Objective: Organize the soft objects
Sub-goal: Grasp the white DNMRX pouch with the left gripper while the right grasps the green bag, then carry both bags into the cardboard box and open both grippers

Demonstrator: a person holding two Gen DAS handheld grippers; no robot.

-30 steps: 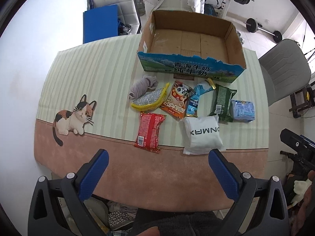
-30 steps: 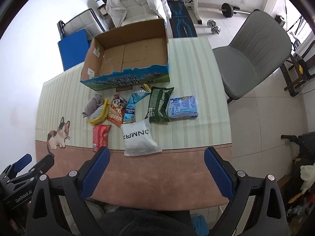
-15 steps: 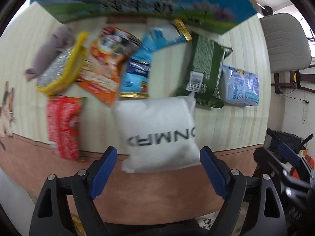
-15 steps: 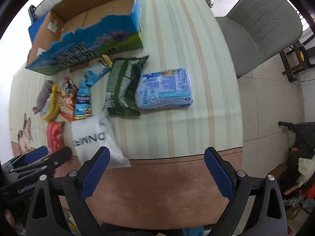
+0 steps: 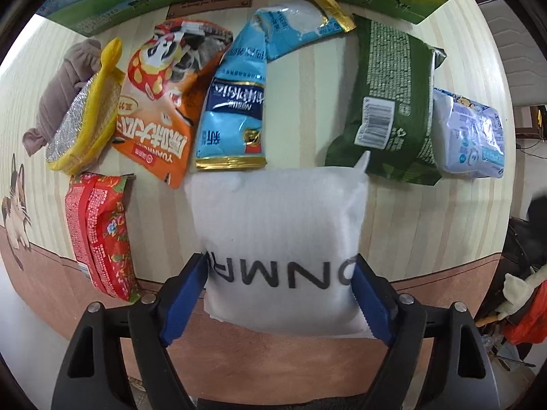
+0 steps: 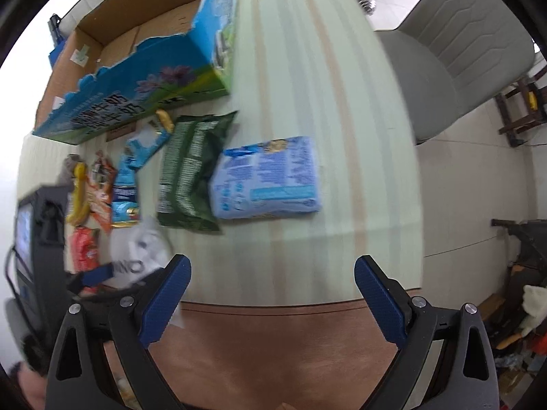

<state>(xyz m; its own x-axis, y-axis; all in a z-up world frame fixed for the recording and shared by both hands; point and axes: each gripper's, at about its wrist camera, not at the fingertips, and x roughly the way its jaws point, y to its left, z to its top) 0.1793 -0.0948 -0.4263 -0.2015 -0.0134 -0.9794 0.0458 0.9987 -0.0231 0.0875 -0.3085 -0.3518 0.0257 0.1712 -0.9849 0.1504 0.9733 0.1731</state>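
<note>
A white pouch marked ONMAX [image 5: 280, 232] lies near the table's front edge, and my left gripper [image 5: 278, 285] has its blue pads on both of its sides, touching it. Behind it lie a red packet [image 5: 99, 232], an orange snack bag [image 5: 160, 99], a light blue bag [image 5: 236, 109], a green bag [image 5: 389, 106], a pale blue tissue pack [image 5: 473, 136], a yellow scrubber [image 5: 85, 116] and a grey sock roll [image 5: 61, 89]. My right gripper [image 6: 271, 294] is open and empty over the table edge, short of the tissue pack [image 6: 270, 177].
An open cardboard box with blue-green printed sides [image 6: 143, 92] stands at the back of the striped table [image 6: 307, 68]. A grey chair [image 6: 458, 54] stands to the right. The left gripper shows at the left of the right wrist view [image 6: 89, 276].
My left gripper dropped forward onto the white pouch and its jaws narrowed onto its sides. My right gripper moved forward and lower toward the tissue pack, still open.
</note>
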